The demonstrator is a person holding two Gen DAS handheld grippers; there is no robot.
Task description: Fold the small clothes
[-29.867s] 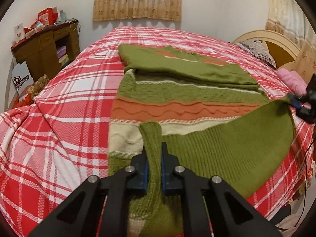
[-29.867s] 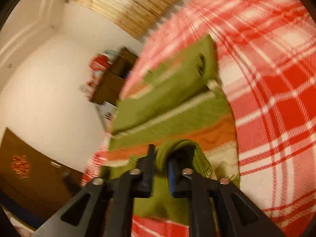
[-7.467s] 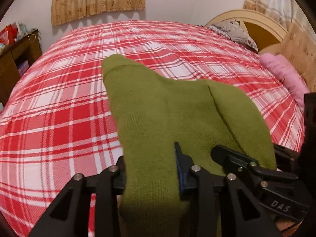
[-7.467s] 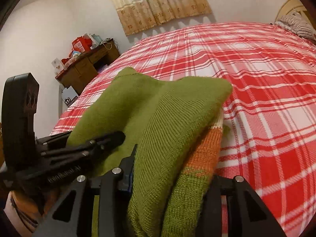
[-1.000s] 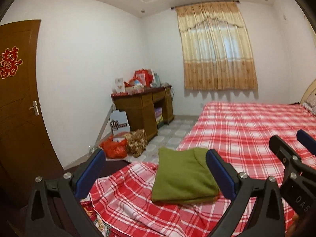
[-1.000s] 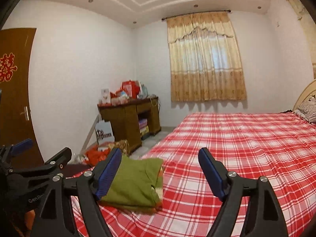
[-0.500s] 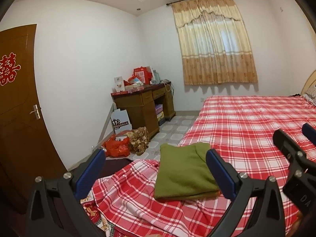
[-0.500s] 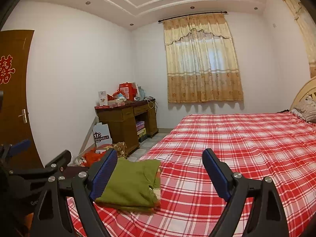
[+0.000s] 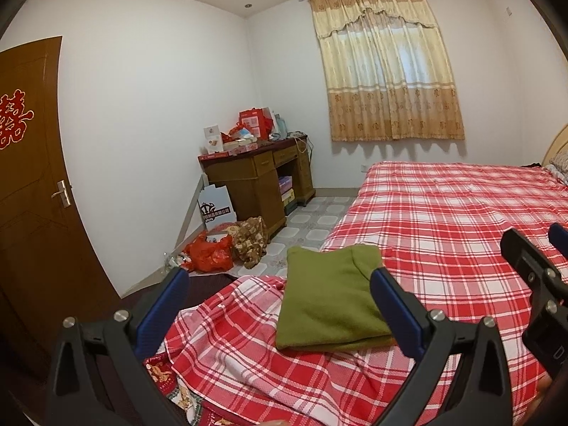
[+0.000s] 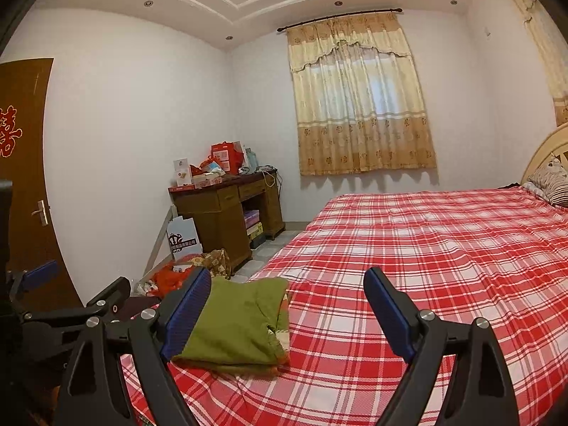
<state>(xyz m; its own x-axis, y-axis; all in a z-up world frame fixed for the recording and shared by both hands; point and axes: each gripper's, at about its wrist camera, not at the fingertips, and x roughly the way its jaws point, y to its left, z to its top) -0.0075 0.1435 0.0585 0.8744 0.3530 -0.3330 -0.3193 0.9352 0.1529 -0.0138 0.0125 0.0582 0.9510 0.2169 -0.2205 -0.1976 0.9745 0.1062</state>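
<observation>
A folded green sweater [image 9: 328, 301] lies flat on the near corner of the red plaid bed [image 9: 461, 220]; an orange stripe shows at its edge in the right wrist view [image 10: 238, 323]. My left gripper [image 9: 280, 305] is open and empty, held back from and above the sweater. My right gripper [image 10: 287, 309] is open and empty, to the right of the sweater. The right gripper's arm shows at the right edge of the left wrist view [image 9: 532, 277], and the left gripper's arm at the left edge of the right wrist view [image 10: 71, 312].
A wooden desk [image 9: 259, 181] with red boxes stands against the far wall. Red and brown bags [image 9: 223, 245] lie on the tiled floor. A brown door [image 9: 28, 191] is at left, a curtained window [image 9: 387, 78] at the back, a pillow [image 10: 550, 181] by the headboard.
Both grippers have risen and tilted slightly, so the sweater sits a little lower in both views. The sweater has not moved.
</observation>
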